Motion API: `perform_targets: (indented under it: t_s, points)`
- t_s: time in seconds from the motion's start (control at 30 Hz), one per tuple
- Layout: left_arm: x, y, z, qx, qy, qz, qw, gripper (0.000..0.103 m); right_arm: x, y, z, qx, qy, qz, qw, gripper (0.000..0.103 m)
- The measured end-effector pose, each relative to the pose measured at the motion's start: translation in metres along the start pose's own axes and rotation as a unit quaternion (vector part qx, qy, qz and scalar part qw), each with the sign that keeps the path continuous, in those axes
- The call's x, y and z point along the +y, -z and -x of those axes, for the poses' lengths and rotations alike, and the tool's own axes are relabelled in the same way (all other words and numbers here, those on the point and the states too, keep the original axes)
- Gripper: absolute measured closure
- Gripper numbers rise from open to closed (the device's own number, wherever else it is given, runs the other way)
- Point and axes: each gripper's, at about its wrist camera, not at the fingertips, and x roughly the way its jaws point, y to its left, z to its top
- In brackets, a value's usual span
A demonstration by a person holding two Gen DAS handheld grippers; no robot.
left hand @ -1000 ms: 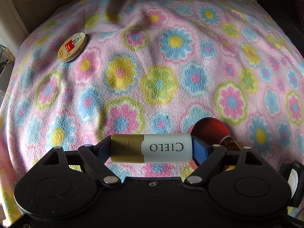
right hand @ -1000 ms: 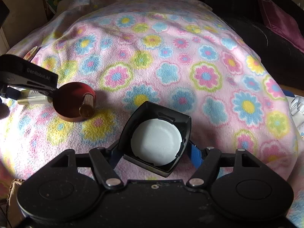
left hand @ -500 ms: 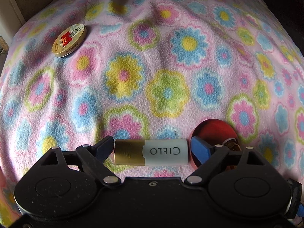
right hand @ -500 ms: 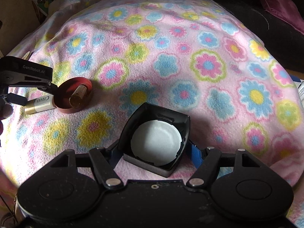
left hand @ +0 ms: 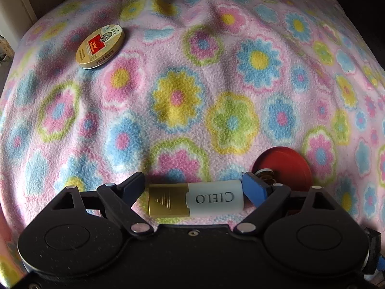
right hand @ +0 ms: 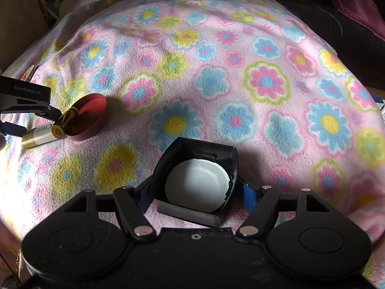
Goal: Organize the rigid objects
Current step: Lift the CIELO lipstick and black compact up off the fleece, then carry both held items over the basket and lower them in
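"CIELO" stands on the white-and-gold tube (left hand: 195, 200) between the left claw's (left hand: 193, 187) fingers; "GenRobot.AI" on that claw's side

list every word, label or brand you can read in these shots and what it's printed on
"CIELO": on the white half of the gold and white tube, upside down in the left wrist view.
"GenRobot.AI": on the black side of the left gripper, seen from the right wrist view.
Oval gold tin: red label and print around the rim, too small to read.
Black square case: no text visible.
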Motion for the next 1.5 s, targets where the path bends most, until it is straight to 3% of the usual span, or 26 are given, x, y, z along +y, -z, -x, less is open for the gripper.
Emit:
perform_targets:
  t_s: [0.33, 0.73, 0.83, 0.97, 1.2, 1.5]
  points:
    - [0.01, -0.003, -0.004, 0.01, -0.017, 0.013, 0.9997, 0.015, 0.001, 0.001, 0.0, 0.0, 0.003, 0.005, 1.0, 0.032]
    - [-0.014, 0.002, -0.016, 0.018, -0.045, -0.002, 0.9988, 0.013, 0.001, 0.001, -0.001, 0.0, 0.002, 0.008, 1.0, 0.031]
    - [-0.009, 0.003, -0.013, 0.009, -0.036, 0.002, 0.9993, 0.013, 0.0, 0.0, -0.002, 0.001, -0.001, 0.005, 1.0, 0.031]
    - [-0.005, 0.004, -0.01, 0.005, -0.037, -0.013, 0.9992, 0.023, 0.0, -0.001, -0.002, 0.001, -0.001, 0.004, 1.0, 0.032]
    - [-0.013, 0.017, 0.008, -0.006, -0.045, -0.036, 0.9983, 0.023, 0.002, -0.001, 0.004, -0.009, -0.001, 0.016, 1.0, 0.034]
    - [-0.016, 0.057, 0.066, -0.032, -0.042, -0.057, 0.997, 0.023, 0.005, 0.01, 0.037, -0.029, -0.019, 0.025, 0.999, 0.034]
